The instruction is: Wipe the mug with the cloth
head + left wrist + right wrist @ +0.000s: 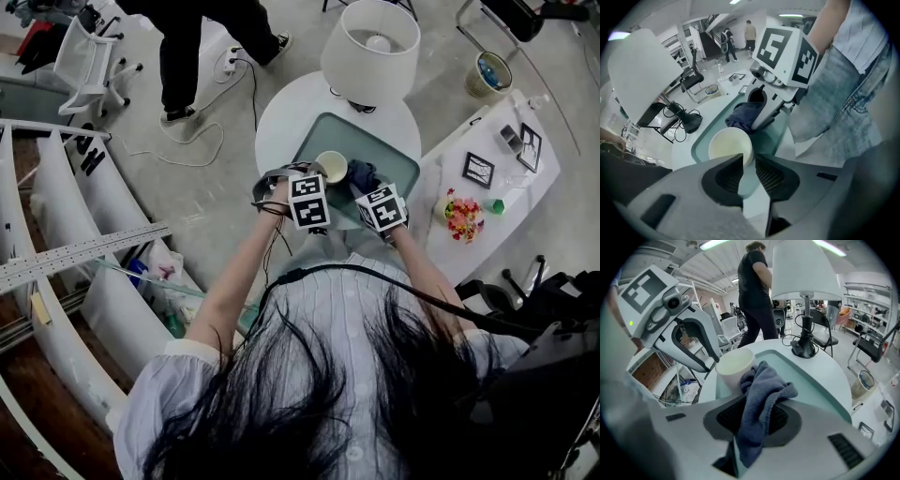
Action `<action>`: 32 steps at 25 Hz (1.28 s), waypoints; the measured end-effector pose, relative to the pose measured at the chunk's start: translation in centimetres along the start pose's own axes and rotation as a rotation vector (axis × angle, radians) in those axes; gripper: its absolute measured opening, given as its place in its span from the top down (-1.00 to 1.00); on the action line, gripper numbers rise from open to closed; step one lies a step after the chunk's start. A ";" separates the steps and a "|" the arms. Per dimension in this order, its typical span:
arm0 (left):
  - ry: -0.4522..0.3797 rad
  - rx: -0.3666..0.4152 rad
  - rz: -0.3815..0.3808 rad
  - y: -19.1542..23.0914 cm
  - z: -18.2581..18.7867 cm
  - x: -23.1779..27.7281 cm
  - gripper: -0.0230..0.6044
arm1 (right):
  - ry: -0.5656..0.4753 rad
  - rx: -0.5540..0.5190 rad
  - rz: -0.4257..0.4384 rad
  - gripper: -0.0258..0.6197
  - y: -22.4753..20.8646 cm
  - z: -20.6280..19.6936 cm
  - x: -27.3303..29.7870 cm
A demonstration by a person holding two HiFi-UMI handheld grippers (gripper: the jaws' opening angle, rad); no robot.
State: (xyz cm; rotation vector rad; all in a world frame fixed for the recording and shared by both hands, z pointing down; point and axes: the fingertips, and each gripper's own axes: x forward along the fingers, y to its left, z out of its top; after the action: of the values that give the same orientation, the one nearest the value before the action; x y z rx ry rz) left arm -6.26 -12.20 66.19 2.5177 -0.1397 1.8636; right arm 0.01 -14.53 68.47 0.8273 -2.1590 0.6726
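Surface [281, 117]: round, white, carries the green tray [398, 159].
Left claw [749, 160]: narrow, pinching the mug [729, 144] rim.
Right claw [757, 416]: clamped on the cloth [764, 387].
Mug: upright, tray's near left.
Cloth: touching mug's wall.
Technique: steady the mug, sweep cloth around.

A round white table [281, 122] bearing a white-shaded lamp [370, 47] stands on grey concrete floor [216, 187] beside curved white shelving [66, 216].
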 end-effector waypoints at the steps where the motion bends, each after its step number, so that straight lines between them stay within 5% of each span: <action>1: 0.010 0.012 -0.004 -0.1 -0.3 0.2 0.68 | 0.001 0.000 0.000 0.63 0.0 0.0 0.0; 10: 0.025 0.042 0.076 0.9 -0.2 1.3 0.64 | 0.007 0.002 -0.007 0.63 0.1 0.0 -0.1; 32: -0.142 -0.453 0.053 1.4 2.8 1.8 0.72 | -0.006 0.022 -0.013 0.63 0.1 0.1 -0.1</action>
State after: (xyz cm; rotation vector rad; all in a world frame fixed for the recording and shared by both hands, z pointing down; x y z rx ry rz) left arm -3.14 -13.87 67.02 2.3367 -0.5643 1.4570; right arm -0.07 -14.47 68.37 0.8557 -2.1534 0.6887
